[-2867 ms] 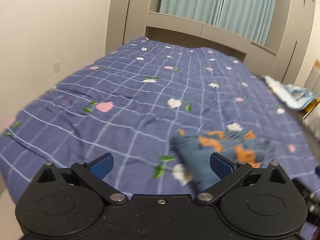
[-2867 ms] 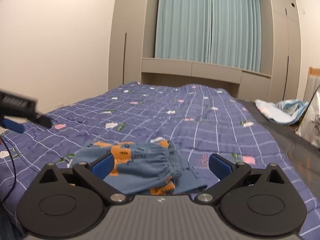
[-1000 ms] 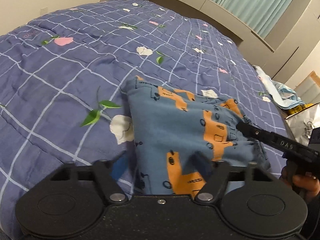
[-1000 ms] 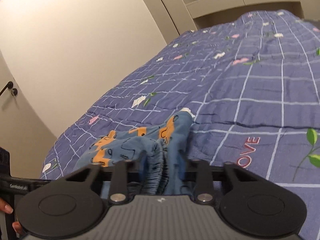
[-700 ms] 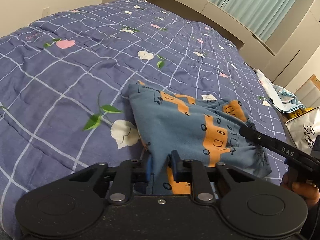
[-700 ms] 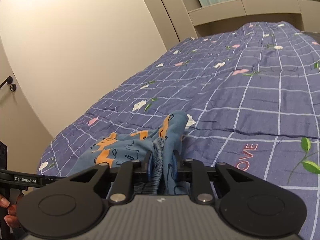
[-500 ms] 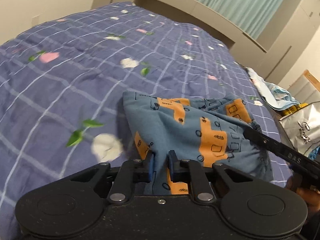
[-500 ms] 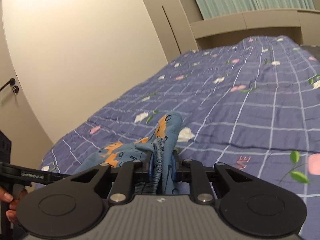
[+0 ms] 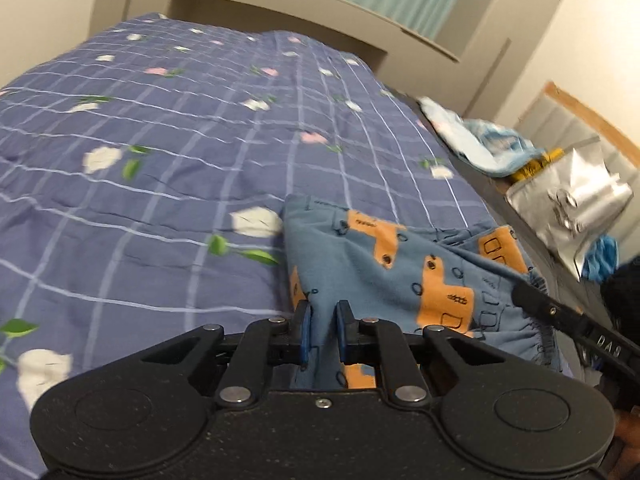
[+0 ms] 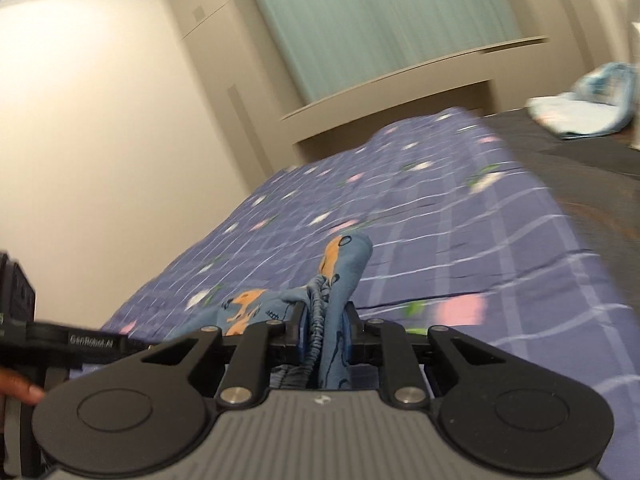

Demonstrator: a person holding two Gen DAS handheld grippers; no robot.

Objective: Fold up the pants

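I count one pair of pants (image 9: 384,268), blue with orange patches, one bed under a purple checked quilt (image 9: 160,184), and two grippers, one in each of my hands.

My left gripper (image 9: 322,334) is nearly pressed together, pinching a fold of the pants' blue cloth between its blue pads; its jaws closed onto that cloth within the last second and now hold steady. In the left wrist view the pants spread from the pads toward 1 o'clock, partly lifted off the quilt, with the gathered waistband at about 3 o'clock.

My right gripper (image 10: 324,338) is likewise drawn nearly together, pinching the bunched elastic waistband, which stands up between its pads toward 12 o'clock. In the left wrist view its black finger (image 9: 560,316) reaches in from 3 o'clock to the waistband.

Around us: a pale blue bundle of cloth (image 9: 480,144) lies at 2 o'clock on the dark strip beside the quilt, a silvery bag (image 9: 572,208) sits just past it, and green curtains (image 10: 380,28) hang beyond the headboard ledge (image 10: 400,88). In the right wrist view the left gripper's black arm (image 10: 68,340) crosses in at 9 o'clock, with my fingers (image 10: 20,388) beneath it.
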